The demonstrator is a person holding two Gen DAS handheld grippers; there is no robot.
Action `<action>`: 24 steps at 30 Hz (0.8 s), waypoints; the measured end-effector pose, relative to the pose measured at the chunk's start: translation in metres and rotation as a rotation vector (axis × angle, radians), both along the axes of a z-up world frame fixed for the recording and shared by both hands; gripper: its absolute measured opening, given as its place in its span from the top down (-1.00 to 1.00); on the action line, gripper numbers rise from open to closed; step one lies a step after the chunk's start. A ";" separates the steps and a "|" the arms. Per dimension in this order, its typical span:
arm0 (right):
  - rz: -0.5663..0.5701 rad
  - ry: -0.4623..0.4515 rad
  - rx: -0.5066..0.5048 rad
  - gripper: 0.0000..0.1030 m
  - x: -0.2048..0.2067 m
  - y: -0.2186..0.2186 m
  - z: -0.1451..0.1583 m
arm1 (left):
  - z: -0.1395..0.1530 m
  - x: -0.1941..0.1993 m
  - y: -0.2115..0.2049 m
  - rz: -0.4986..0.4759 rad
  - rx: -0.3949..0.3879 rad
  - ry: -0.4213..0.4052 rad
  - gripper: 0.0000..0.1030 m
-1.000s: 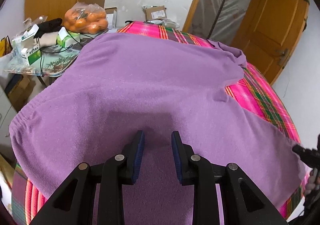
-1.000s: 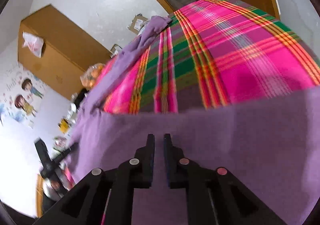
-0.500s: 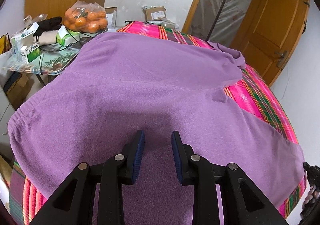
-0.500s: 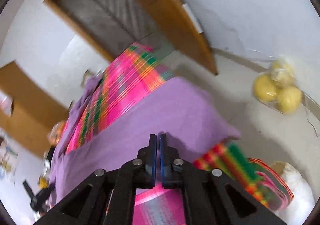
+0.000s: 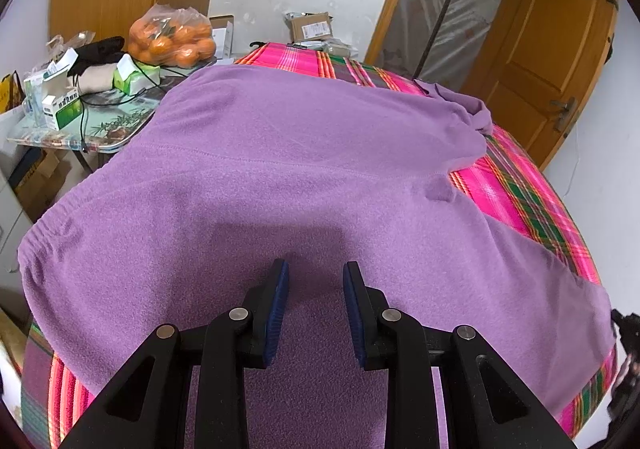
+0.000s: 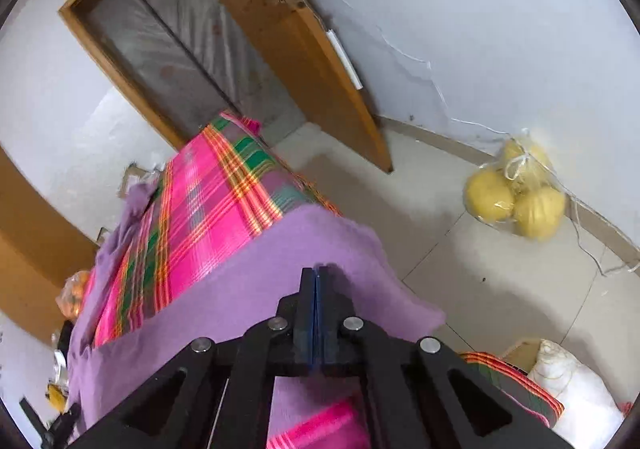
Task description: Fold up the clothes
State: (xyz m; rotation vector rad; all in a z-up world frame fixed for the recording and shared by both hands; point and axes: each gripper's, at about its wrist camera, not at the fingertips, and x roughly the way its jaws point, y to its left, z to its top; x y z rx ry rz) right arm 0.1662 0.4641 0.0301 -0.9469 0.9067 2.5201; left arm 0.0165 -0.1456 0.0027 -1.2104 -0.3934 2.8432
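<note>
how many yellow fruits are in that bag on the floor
3 visible in the netted bag by the wall: one upper, one lower left, one lower right. More may hide behind.

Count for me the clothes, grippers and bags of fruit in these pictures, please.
Purple garment: 1
Grippers: 2, the left gripper and the right gripper
Bags of fruit: 2, the oranges and the yellow fruit
Total: 5

Bed covered by pink-and-green plaid sheet (image 5: 516, 185). Side counter (image 5: 60, 137) to the left carries a clear plastic bag of oranges (image 5: 172, 35), green-and-white cardboard boxes (image 5: 62, 111), black cable. Brown cardboard parcel (image 5: 312, 27) at far bed end. Wooden door (image 5: 548, 61) ajar. Net bag of yellow pomelos (image 6: 516, 197) on tiled floor (image 6: 500, 269) beside the wall.
</note>
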 end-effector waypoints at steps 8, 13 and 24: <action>0.393 0.069 0.054 0.94 -0.078 -0.096 0.026 | 0.005 -0.003 0.002 0.031 -0.019 -0.030 0.43; 0.591 0.104 0.064 0.94 -0.116 -0.148 0.039 | 0.033 0.003 -0.021 0.102 -0.002 0.029 0.43; 0.840 0.048 0.047 0.94 -0.131 -0.225 0.032 | 0.004 0.026 -0.109 0.355 -0.015 -0.035 0.44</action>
